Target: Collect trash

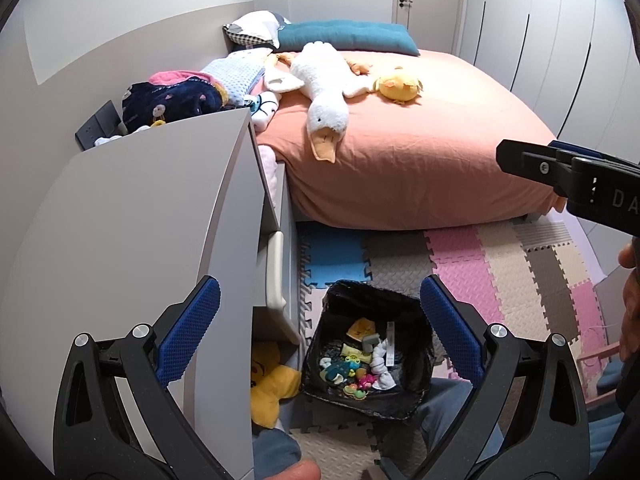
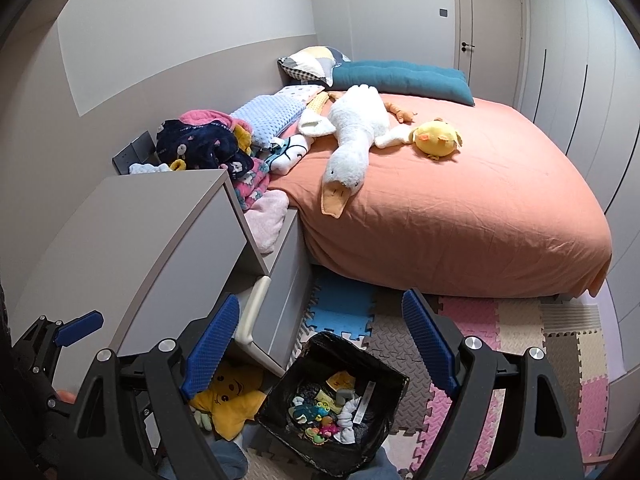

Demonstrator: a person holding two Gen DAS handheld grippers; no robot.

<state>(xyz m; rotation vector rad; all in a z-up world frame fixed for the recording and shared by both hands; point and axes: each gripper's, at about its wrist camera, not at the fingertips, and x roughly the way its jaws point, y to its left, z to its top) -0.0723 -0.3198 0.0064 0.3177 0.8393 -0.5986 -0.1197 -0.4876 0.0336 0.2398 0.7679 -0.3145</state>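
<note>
- Blue pads line both claws.
- Left claw (image 1: 320, 320) is wide open, and nothing sits between its fingers.
- Right claw (image 2: 318, 344) is open too, not quite as wide, and it holds nothing.
- Both claws hang above the bin (image 1: 332, 304), apart from it.
- The bin stands on the mat (image 1: 500, 272), beside the drawers (image 1: 276, 276) and near the bed (image 1: 420, 160).
- The bin has a black bag in it and is partly full of trash (image 1: 360, 364): small bright toys, a white knotted cloth, yellow scraps.
- A yellow star toy (image 1: 268, 388) lies on the floor just beside the bin.
- Left view shows the right claw from the side at the right edge, with a bit of a hand (image 1: 630, 280) below it.
- Right view shows the left claw low at the left edge.
- Right view shows more of the clothes pile (image 2: 208, 144) behind the drawers.
- A white goose (image 1: 324, 88) and a yellow chick (image 1: 400, 86) lie on the bed.
</note>
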